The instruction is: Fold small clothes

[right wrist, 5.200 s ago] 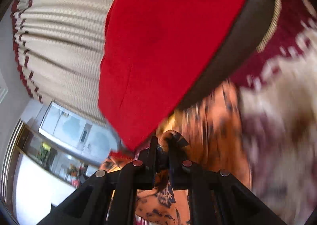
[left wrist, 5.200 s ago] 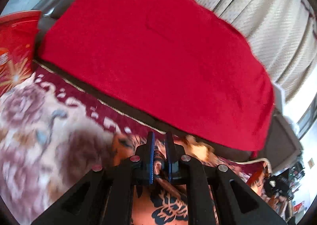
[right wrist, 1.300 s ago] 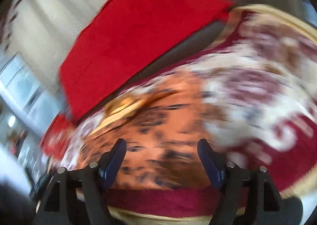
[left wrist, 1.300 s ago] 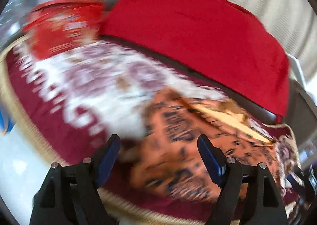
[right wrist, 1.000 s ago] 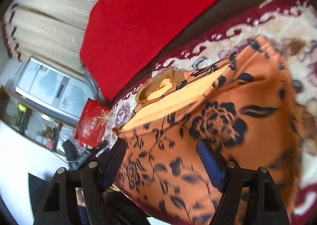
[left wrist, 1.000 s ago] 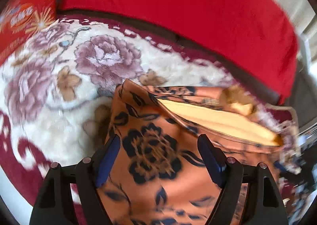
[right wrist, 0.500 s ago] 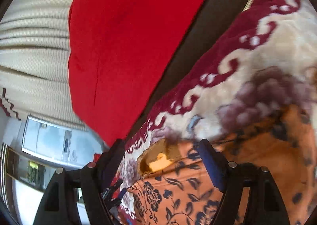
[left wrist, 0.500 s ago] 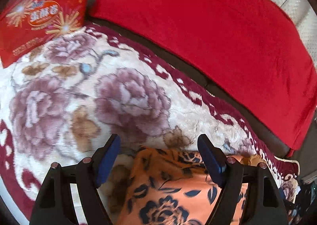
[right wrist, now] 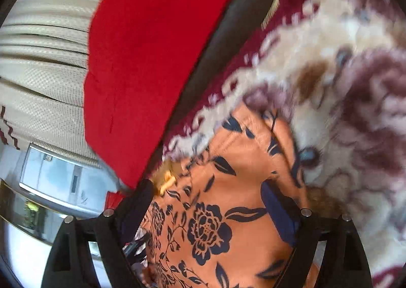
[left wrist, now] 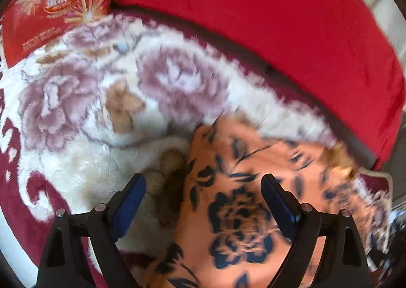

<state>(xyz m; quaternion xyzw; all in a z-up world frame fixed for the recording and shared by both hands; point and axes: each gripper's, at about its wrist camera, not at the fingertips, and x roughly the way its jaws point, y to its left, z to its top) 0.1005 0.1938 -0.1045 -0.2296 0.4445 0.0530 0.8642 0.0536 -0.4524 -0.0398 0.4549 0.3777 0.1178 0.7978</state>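
While the orange cloth with dark blue flowers lies on the fluffy flowered blanket, the left gripper and right gripper gape wide above it, holding nothing.

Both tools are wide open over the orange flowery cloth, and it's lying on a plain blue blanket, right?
Not quite. Both the left tool and the right tool are open over the orange flowery cloth, but the blanket under it is cream with purple flowers and a dark red border, not plain blue. The left wrist view shows it best.
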